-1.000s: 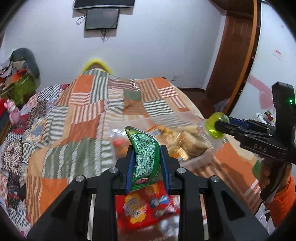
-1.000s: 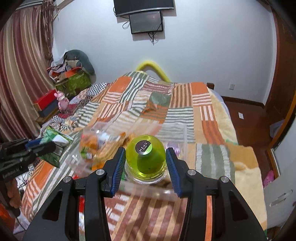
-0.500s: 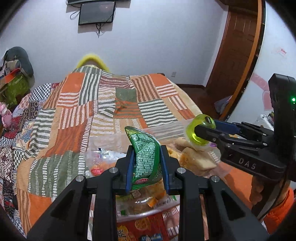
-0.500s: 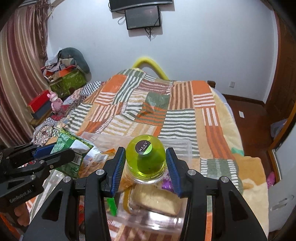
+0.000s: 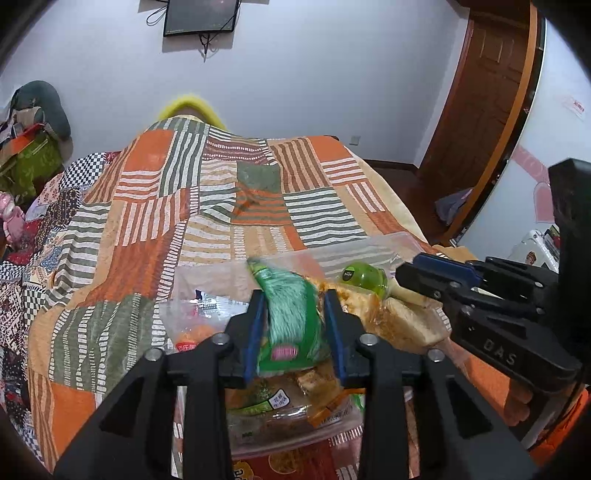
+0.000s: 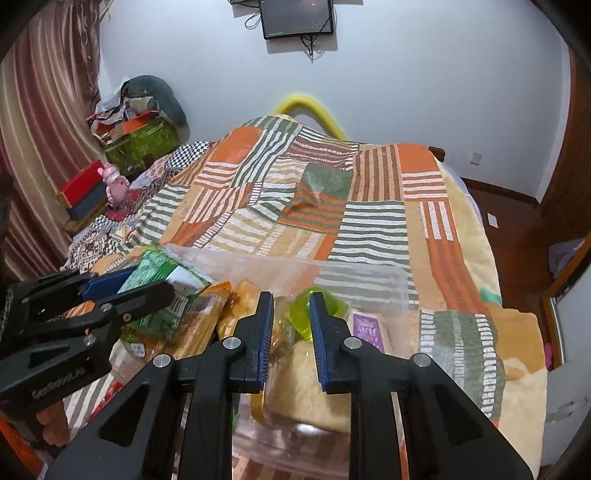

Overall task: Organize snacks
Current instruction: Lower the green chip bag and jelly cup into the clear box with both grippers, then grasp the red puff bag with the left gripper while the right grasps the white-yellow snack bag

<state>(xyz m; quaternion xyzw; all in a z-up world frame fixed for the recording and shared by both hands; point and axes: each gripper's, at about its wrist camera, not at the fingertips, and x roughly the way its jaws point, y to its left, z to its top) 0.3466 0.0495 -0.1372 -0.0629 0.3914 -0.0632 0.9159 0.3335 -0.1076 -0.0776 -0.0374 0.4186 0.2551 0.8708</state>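
Left claw [image 5: 293, 328] pinches green packet [image 5: 290, 325]; right claw [image 6: 291, 325], seemingly unclamped, behind jelly cup [image 6: 308, 314]

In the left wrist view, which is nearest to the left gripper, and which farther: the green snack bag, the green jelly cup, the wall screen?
1. Green snack bag: between the fingers of the left gripper.
2. Green jelly cup: to the right, in the clear box, just off the right gripper.
3. Wall screen: high on the far wall.
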